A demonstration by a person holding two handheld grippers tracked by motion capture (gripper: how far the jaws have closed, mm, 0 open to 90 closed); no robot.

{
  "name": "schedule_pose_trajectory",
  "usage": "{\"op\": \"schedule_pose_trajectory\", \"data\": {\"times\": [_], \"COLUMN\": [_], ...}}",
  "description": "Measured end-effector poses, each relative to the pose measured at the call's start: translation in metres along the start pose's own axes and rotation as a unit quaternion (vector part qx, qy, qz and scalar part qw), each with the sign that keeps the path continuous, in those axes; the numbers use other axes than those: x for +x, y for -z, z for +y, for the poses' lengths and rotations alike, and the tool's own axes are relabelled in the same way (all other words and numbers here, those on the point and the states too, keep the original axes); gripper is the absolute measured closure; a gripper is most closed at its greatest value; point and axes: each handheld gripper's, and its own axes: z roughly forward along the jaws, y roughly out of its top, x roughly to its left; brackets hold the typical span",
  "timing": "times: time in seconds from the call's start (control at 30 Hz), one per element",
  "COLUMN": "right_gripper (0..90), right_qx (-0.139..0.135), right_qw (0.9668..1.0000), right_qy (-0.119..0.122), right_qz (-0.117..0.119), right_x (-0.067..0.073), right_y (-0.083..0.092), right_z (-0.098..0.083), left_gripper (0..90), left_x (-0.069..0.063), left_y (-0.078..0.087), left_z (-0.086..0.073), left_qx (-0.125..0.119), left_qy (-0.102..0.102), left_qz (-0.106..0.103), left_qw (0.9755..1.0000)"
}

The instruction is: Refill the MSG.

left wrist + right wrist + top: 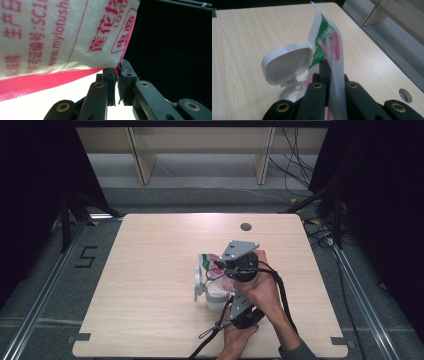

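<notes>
2 hand-held grippers clamp 1 refill pouch [214, 268] over a white flip-top container [215, 296] mid-surface [150, 270]. Left hand-held gripper [117, 75] pinches the pouch's bottom corner at the pink seam; right hand-held gripper [329, 72] is clenched on its clear edge, lid [287, 62] hinged open just beside. Risks, my read: thin film slips out of either pinch, pouch sags and contents miss the opening; a sideways tug knocks the light container over; lid flops shut onto the pouch.

Bag [214, 268] above the open container [215, 297] near table [150, 295] centre, lid [198, 282] at its left.
</notes>
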Motion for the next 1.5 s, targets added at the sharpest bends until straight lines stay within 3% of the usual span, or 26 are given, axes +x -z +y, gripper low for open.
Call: {"op": "schedule_pose_trajectory", "data": {"times": [0.03, 0.07, 0.2, 0.33, 0.4, 0.43, 0.5, 0.53, 1.27, 1.5], "right_gripper": [90.0, 90.0, 90.0, 90.0, 90.0, 90.0, 90.0, 90.0, 90.0, 90.0], "right_qx": [-0.001, -0.002, 0.006, 0.005, 0.005, 0.006, 0.008, 0.008, 0.003, 0.003], "right_qw": [1.0000, 1.0000, 1.0000, 1.0000, 1.0000, 1.0000, 0.9999, 1.0000, 1.0000, 1.0000], "right_qy": [-0.001, -0.002, 0.003, 0.006, 0.005, 0.004, 0.006, 0.006, 0.006, 0.007], "right_qz": [0.000, 0.001, 0.001, -0.001, 0.000, 0.001, 0.001, 0.002, -0.001, -0.002], "right_x": [0.0000, 0.0001, 0.0024, 0.0030, 0.0030, 0.0034, 0.0034, 0.0033, 0.0026, 0.0026], "right_y": [0.0002, 0.0007, -0.0004, -0.0025, -0.0017, -0.0018, -0.0023, -0.0025, -0.0014, -0.0010], "right_z": [0.0001, 0.0004, 0.0013, 0.0018, 0.0024, 0.0026, 0.0027, 0.0027, 0.0045, 0.0048], "left_gripper": [84.1, 84.1, 84.0, 84.1, 84.1, 84.1, 84.0, 84.1, 84.0, 84.0], "left_x": [0.0001, 0.0081, 0.0079, 0.0093, 0.0089, 0.0086, 0.0091, 0.0090, 0.0093, 0.0091], "left_y": [0.0002, 0.0061, 0.0047, 0.0073, 0.0052, 0.0070, 0.0053, 0.0069, 0.0074, 0.0059], "left_z": [0.0004, 0.0023, 0.0016, 0.0023, 0.0018, 0.0030, 0.0019, 0.0028, 0.0047, 0.0046], "left_qx": [0.000, 0.044, 0.038, 0.049, 0.033, 0.047, 0.036, 0.046, 0.047, 0.038], "left_qy": [0.002, -0.053, -0.051, -0.054, -0.049, -0.054, -0.049, -0.053, -0.053, -0.052], "left_qz": [0.000, 0.014, 0.012, 0.020, 0.009, 0.020, 0.011, 0.019, 0.022, 0.015], "left_qw": [1.0000, 0.9975, 0.9979, 0.9971, 0.9982, 0.9972, 0.9981, 0.9974, 0.9972, 0.9978]}}
